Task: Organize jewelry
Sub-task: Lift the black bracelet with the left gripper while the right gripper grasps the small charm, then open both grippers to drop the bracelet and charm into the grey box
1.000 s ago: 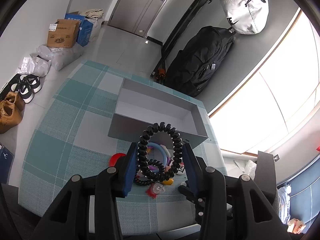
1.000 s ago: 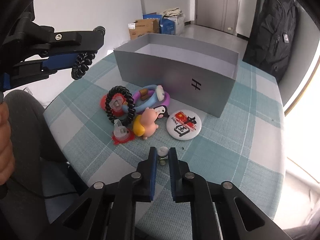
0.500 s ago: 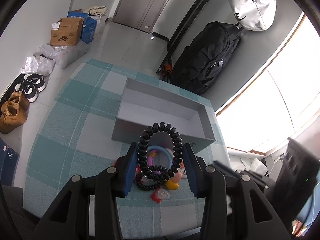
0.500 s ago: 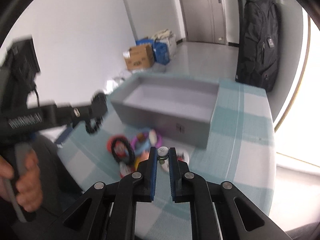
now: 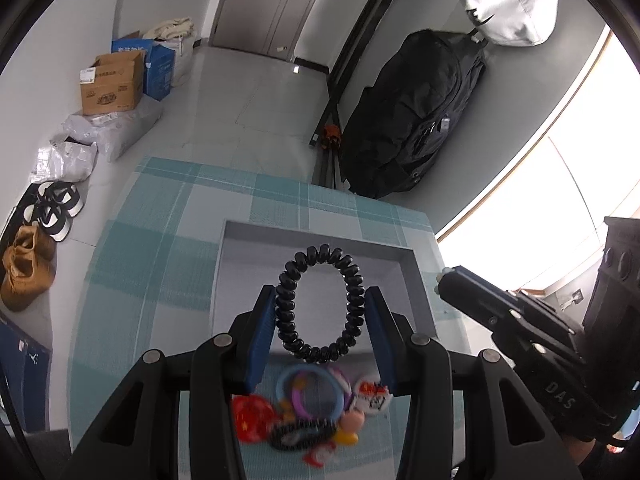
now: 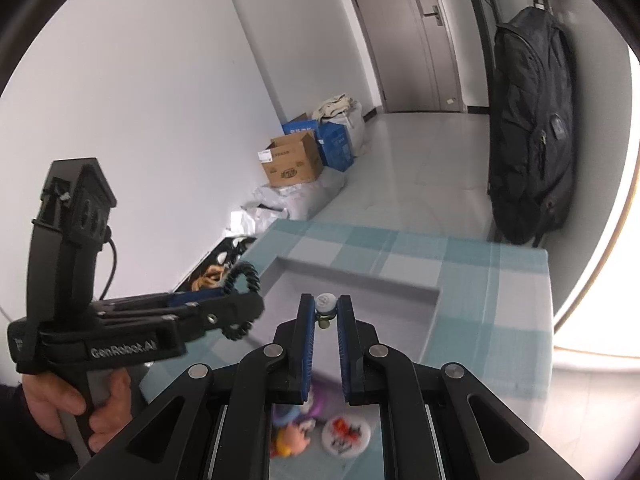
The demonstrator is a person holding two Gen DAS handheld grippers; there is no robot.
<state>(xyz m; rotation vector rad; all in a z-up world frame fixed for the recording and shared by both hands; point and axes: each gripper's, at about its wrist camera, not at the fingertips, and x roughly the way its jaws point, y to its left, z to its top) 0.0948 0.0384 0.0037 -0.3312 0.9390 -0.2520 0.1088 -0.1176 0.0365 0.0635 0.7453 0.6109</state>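
Note:
My left gripper is shut on a black coiled hair tie and holds it above the open grey box. In the right wrist view the left gripper shows at the left with the hair tie. My right gripper is shut on a small white-capped trinket, raised over the box's near wall. The right gripper enters the left wrist view from the right. Loose pieces lie on the table in front of the box: rings, a round badge, a red disc.
The table has a teal checked cloth. A black backpack leans on the wall behind it. Cardboard boxes and shoes sit on the floor to the left. The badge and a figurine lie below my right gripper.
Both grippers have risen and moved forward over the grey box, each carrying its piece. The right gripper lifted the trinket off the table.

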